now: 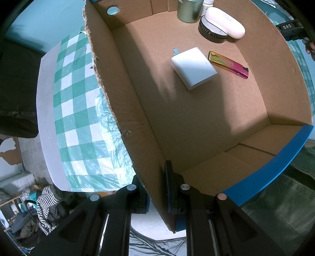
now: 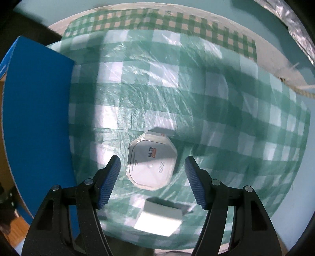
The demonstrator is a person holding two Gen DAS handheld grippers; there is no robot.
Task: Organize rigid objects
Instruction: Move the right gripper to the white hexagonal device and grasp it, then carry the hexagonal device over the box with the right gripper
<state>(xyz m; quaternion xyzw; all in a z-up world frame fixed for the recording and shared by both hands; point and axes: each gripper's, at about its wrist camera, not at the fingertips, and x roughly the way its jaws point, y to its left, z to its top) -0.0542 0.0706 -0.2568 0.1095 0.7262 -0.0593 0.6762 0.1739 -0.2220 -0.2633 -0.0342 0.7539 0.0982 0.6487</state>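
My left gripper [image 1: 155,177] is shut on the near side wall of the open cardboard box [image 1: 122,110], one pad inside and one outside. On the box floor lie a white charger [image 1: 194,68], a shiny rainbow bar [image 1: 228,64], a white case [image 1: 224,22] resting on a black round object [image 1: 210,33], and a green tin [image 1: 189,10]. My right gripper [image 2: 152,160] is open and points down over a white octagonal tin [image 2: 151,163] on the checked cloth. The tin sits between the two pads, which stand apart from it.
A white rectangular block [image 2: 159,218] lies on the cloth just nearer than the tin. The box's blue outer side [image 2: 37,118] stands to the left of my right gripper. The green-and-white checked cloth [image 2: 216,110] under clear plastic covers the table.
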